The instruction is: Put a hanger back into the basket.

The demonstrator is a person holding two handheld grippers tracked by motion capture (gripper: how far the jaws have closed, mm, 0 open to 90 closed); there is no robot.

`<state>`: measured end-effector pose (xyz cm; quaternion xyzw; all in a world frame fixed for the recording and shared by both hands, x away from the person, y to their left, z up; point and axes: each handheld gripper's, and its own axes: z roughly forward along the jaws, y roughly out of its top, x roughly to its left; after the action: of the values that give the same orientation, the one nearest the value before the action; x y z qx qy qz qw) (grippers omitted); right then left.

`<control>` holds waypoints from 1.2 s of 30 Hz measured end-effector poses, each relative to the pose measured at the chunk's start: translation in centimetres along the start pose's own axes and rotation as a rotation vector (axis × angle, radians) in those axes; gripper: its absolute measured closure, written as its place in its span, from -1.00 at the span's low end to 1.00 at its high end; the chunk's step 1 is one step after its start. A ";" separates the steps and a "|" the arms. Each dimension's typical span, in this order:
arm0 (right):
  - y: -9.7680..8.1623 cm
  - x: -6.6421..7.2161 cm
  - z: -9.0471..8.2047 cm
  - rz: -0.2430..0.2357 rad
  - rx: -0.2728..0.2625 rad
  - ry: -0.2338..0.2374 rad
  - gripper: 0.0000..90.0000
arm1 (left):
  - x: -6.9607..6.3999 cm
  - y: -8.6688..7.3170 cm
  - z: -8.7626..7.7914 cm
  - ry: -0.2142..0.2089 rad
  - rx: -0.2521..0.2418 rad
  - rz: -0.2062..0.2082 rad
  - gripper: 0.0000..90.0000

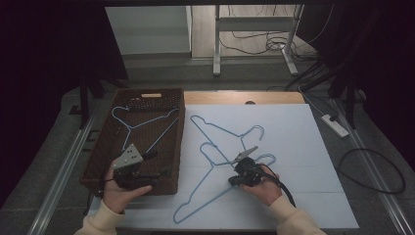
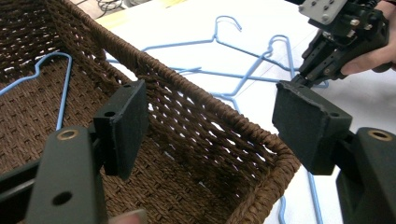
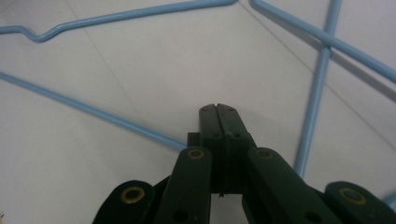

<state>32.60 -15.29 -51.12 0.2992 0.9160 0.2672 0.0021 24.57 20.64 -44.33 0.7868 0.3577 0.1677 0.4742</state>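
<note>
Basket (image 1: 169,98): brown wicker, rectangular, at the left of the worktop (image 1: 303,147); seen from the high view it lies toward 9 o'clock of the worktop's middle.
Hanger in basket (image 1: 128,128): blue wire, lying flat on the basket floor, its hook toward 11 o'clock; in the left gripper view a stretch of it shows on the weave (image 2: 63,93).
Left hand-held gripper (image 1: 139,181): held in the person's left hand (image 1: 117,193) at the basket's near end, about 6 o'clock of the basket. Its jaws stand wide apart with nothing between the pads; in the left gripper view they straddle the basket's near corner (image 2: 280,163) without touching it.
Hangers on worktop: two blue wire hangers lie crossed on the white surface, just right of the basket. The far one (image 1: 220,128) has its hook toward 1 o'clock; the near one (image 1: 205,188) runs from the near edge at 7 o'clock up to its hook at 1 o'clock.
Right hand-held gripper (image 1: 236,180): held in the person's right hand (image 1: 266,188), low over the crossing of the two hangers, pointing toward 10 o'clock. Its jaws are pressed together; in the right gripper view a blue wire (image 3: 93,112) runs up to the closed tips (image 3: 217,112), but whether it is pinched I cannot tell.
Power strip (image 1: 335,125): white, on the floor at 3 o'clock of the worktop.
</note>
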 end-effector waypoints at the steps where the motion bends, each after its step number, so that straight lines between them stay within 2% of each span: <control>1: -0.2 0.0 -0.1 -0.002 0.002 -0.003 1.00 | 0.0 0.0 0.0 0.000 0.000 0.000 -0.38; 5: -0.7 0.3 -0.5 -0.003 -0.002 -0.005 1.00 | 0.0 0.0 0.2 -0.001 0.005 -0.001 -0.38; 7: -0.6 0.7 -0.4 -0.005 -0.009 0.008 1.00 | 0.0 0.0 0.2 -0.002 0.005 0.001 -0.38; 18: 1.5 4.3 2.1 -0.078 -0.003 0.070 1.00 | 0.1 0.0 0.2 -0.004 0.005 -0.001 -0.38; 28: 0.1 4.3 1.4 -0.054 0.006 0.108 1.00 | 0.2 0.0 0.1 0.001 0.001 -0.002 -0.38; 33: -0.3 4.5 1.0 -0.063 0.018 0.108 1.00 | 0.1 0.1 0.0 0.001 -0.002 0.001 -0.38; 36: -1.3 4.4 0.4 -0.055 0.025 0.119 1.00 | 0.2 0.0 -0.1 0.001 -0.001 -0.003 -0.38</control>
<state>28.30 -13.58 -51.42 0.2576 0.9256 0.2729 -0.0487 24.72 20.84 -44.29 0.7858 0.3590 0.1676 0.4749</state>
